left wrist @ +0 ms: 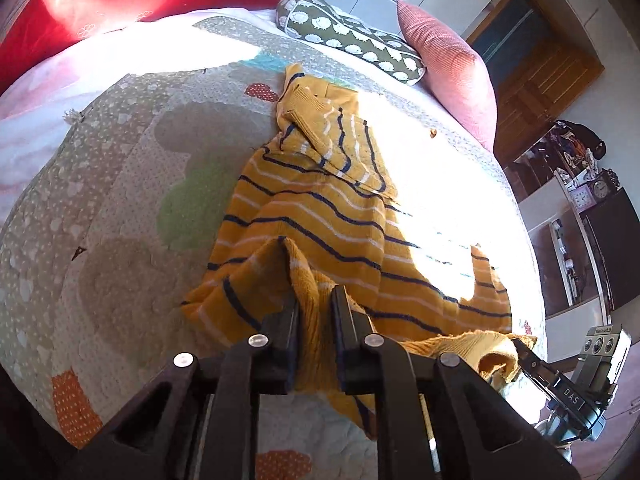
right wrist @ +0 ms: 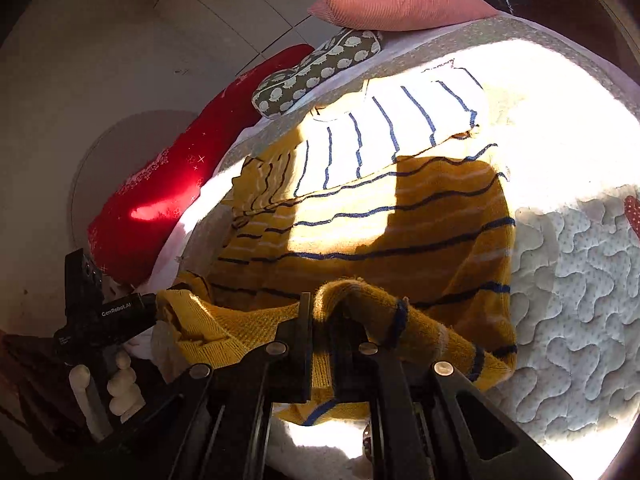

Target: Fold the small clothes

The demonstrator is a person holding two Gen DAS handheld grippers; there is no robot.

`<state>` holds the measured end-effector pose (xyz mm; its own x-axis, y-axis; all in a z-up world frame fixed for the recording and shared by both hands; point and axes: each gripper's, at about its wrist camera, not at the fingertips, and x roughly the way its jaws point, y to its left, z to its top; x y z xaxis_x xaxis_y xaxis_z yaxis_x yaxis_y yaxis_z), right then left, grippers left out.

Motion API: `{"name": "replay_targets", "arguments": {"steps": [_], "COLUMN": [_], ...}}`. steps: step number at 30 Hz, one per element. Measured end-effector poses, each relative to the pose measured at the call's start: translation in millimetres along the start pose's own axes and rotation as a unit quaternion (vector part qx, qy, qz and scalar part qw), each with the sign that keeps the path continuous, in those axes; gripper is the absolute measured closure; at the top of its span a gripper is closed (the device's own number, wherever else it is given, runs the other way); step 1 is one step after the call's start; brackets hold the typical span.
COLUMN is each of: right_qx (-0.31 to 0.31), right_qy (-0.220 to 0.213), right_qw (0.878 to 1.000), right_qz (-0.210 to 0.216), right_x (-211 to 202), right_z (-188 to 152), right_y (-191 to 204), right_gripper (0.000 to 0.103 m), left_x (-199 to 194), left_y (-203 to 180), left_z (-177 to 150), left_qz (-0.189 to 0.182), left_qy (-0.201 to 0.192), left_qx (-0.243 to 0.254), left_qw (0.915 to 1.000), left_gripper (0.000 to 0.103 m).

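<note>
Across the quilted bed [left wrist: 120,200], the left view shows the yellow striped sweater [left wrist: 320,208] spread out, the left gripper [left wrist: 314,304] with jaws clamped on its near hem; thick knit could slip. Beyond the sweater, pillows crowd the headboard side. From the right view, the right gripper [right wrist: 320,312] has jaws clamped on the sweater's other hem corner, near the bed's edge; bare quilt lies to the sweater's right.

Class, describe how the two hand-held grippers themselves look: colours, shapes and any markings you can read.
Both are black. The left hand-held gripper has two flat upright fingers on angular, triangular-cutout brackets with round silver bolt heads. The right hand-held gripper is built the same. Seen from the other's camera, the left carries white "GenRobot.AI" lettering and the right a label reading "DAS". No cables or sleeves are visible.
</note>
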<state>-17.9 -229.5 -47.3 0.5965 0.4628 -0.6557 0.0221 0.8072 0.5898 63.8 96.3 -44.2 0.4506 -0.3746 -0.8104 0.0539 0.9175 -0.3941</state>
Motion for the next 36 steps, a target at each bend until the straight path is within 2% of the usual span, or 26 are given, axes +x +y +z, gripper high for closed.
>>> {"name": "replay_targets", "arguments": {"steps": [2,3,5,6,7,8,9,11,12,15,18,21,25,30,32,34,35,36], "right_qx": [-0.001,0.002,0.005,0.001,-0.005,-0.011,-0.018,-0.036,-0.047,-0.074,-0.091,-0.113,-0.132,-0.165,-0.182,-0.180,-0.174,-0.168], "right_qy": [0.014,0.019,0.014,0.006,-0.001,-0.006,-0.013,-0.020,-0.016,0.009,0.034,0.046,0.067,0.111,0.111,0.106,0.105,0.105], "right_qw": [1.000,0.999,1.000,1.000,1.000,1.000,1.000,0.999,0.999,0.996,0.993,0.990,0.987,0.978,0.974,0.975,0.976,0.978], "right_qz": [-0.028,-0.030,-0.009,-0.003,0.000,0.001,0.000,-0.009,-0.017,-0.043,-0.062,-0.077,-0.064,-0.068,-0.079,-0.077,-0.072,-0.068], "right_x": [13,15,6,-2,-11,-18,-25,-37,-39,-36,-23,-5,22,60,64,63,61,60], "right_z": [8,10,15,18,20,22,25,28,29,29,28,33,40,33,28,26,26,26], "right_y": [-7,-10,-14,-13,-12,-11,-10,-10,-11,-14,-20,-18,-9,1,4,3,2,1], "right_gripper": [0.094,0.094,0.092,0.088,0.085,0.077,0.064,0.047,0.046,0.046,0.046,0.046,0.046,0.046,0.046,0.046,0.050,0.064], "left_x": [5,3,-9,-16,-23,-28,-31,-30,-27,-11,4,15,33,66,74,79,81,84], "left_y": [3,4,6,7,8,9,10,13,14,13,-3,-30,-59,-67,-69,-69,-68,-67], "left_z": [10,13,19,22,24,26,28,31,31,31,30,28,28,27,23,20,20,20], "left_qz": [-0.015,-0.029,-0.039,-0.030,-0.021,-0.013,-0.006,0.006,0.012,0.020,0.021,0.031,0.028,0.039,0.043,0.036,0.031,0.023], "left_qy": [0.017,0.022,0.006,-0.010,-0.026,-0.037,-0.041,-0.042,-0.038,-0.016,-0.005,-0.008,-0.004,0.025,0.037,0.047,0.052,0.064], "left_qx": [-0.004,-0.004,0.010,0.020,0.030,0.041,0.052,0.075,0.086,0.113,0.159,0.221,0.291,0.318,0.327,0.325,0.320,0.313], "left_qw": [0.9997,0.9993,0.9992,0.9993,0.9990,0.9984,0.9978,0.9963,0.9955,0.9932,0.9871,0.9746,0.9564,0.9469,0.9433,0.9437,0.9454,0.9472], "left_gripper": [0.089,0.085,0.070,0.057,0.048,0.046,0.043,0.042,0.040,0.039,0.039,0.039,0.030,0.030,0.030,0.030,0.030,0.032]}}
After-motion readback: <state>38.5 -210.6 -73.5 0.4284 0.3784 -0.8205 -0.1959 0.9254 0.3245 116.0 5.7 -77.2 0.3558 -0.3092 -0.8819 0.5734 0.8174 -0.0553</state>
